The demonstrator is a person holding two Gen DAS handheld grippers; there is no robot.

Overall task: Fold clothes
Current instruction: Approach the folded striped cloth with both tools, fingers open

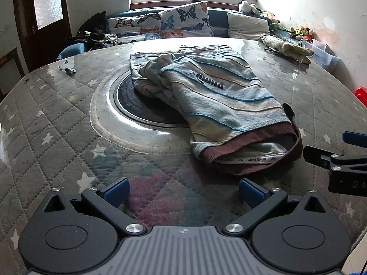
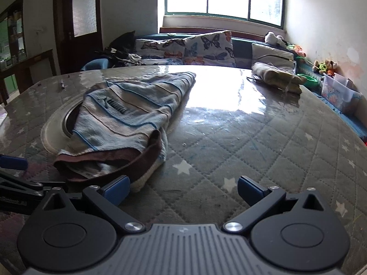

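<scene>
A pale blue striped pair of shorts (image 1: 206,96) with a brown waistband (image 1: 252,146) lies crumpled on the round table, partly over the dark centre disc (image 1: 137,100). In the right wrist view the shorts (image 2: 128,114) lie left of centre, waistband (image 2: 107,160) nearest me. My left gripper (image 1: 183,193) is open, low over the table just short of the waistband, nothing between its blue pads. My right gripper (image 2: 183,192) is open too, its left fingertip (image 2: 117,189) close to the waistband's edge. Each gripper shows at the other view's side.
The table (image 2: 252,142) carries a quilted star-pattern cover under a glossy sheet. A folded olive garment (image 2: 277,78) lies at the far right. A small pen-like tool (image 1: 67,70) sits far left. Behind are a bench with butterfly cushions (image 1: 181,20), toys, and a plastic box (image 2: 337,91).
</scene>
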